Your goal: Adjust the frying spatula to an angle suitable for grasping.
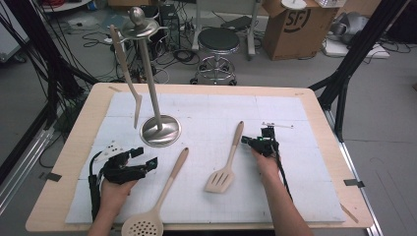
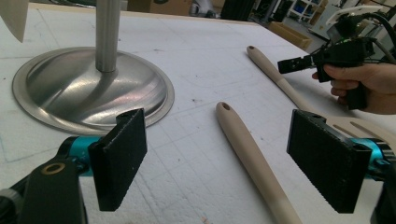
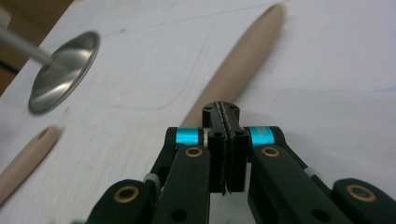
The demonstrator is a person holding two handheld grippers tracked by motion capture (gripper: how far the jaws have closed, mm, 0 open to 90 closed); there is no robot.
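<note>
While right gripper (image 1: 256, 142) jaws closed empty | left gripper (image 1: 147, 163) jaws open | slotted spatula (image 1: 227, 162) between skimmer (image 1: 158, 200) and right

Slotted spatula (image 1: 225, 164) lies right of skimmer (image 1: 156, 206), apparently apart.

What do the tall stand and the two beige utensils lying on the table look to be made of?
The tall silver stand looks like polished metal: its domed base mirrors light. The beige slotted turner and the beige perforated skimmer spoon look like matte silicone or plastic, smooth with no shine; which of the two is unclear.
</note>
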